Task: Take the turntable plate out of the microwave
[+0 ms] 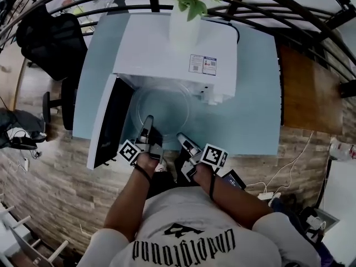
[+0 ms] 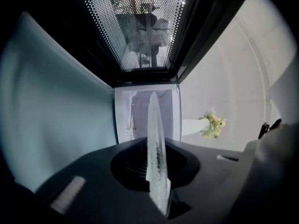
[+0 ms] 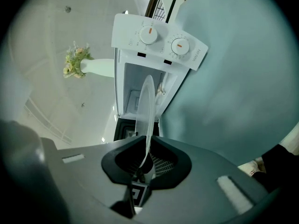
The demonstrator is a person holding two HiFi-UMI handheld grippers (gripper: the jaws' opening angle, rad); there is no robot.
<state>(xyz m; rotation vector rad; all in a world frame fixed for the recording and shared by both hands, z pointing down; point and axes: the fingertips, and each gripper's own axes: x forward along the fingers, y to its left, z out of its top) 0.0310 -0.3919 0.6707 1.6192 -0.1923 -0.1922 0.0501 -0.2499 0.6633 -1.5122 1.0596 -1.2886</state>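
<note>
Just outside the microwave [image 1: 167, 43] mouth, the head view shows the turntable plate [image 1: 161, 109], left gripper [image 1: 146, 133] and right gripper [image 1: 186, 144] at its near rim. Left gripper view — jaws pinch the rim. Right gripper view — same; best to withdraw both evenly, plate level.

microwave [image 1: 167, 49] 1 | turntable plate [image 1: 161, 107] 1 | vase of flowers [image 1: 186, 26] 1 | table [image 1: 253, 93] 1 | left gripper [image 1: 147, 121] + right gripper [image 1: 181, 138] = 2

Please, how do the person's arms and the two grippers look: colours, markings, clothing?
The left gripper and right gripper are slim black-and-silver tools, each carrying a white cube with black square markers. A thin black strap crosses each wrist. The person wears a pale short-sleeved T-shirt with dark lettering.
</note>
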